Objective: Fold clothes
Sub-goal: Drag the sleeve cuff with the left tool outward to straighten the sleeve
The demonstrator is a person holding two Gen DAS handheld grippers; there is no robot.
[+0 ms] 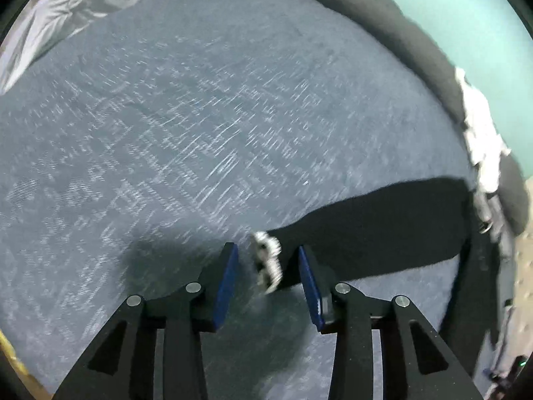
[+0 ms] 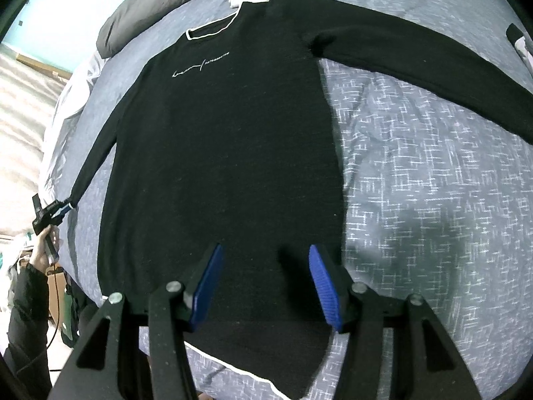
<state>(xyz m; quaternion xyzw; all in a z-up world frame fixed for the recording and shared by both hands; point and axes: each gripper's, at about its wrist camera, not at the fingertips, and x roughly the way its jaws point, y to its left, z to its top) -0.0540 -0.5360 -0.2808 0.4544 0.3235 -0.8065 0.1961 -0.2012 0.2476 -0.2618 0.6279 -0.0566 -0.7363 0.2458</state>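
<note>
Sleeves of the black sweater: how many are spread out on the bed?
2. One sleeve runs toward the bed's left edge; the other sleeve stretches to the upper right.

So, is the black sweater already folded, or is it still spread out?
Spread out. The black sweater lies flat on the blue bedcover, front up, both sleeves stretched outward.

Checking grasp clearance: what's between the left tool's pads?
Left wrist view: the sweater sleeve's white-trimmed cuff lies between the open left tool pads, untouched, on the blue bedspread.
</note>
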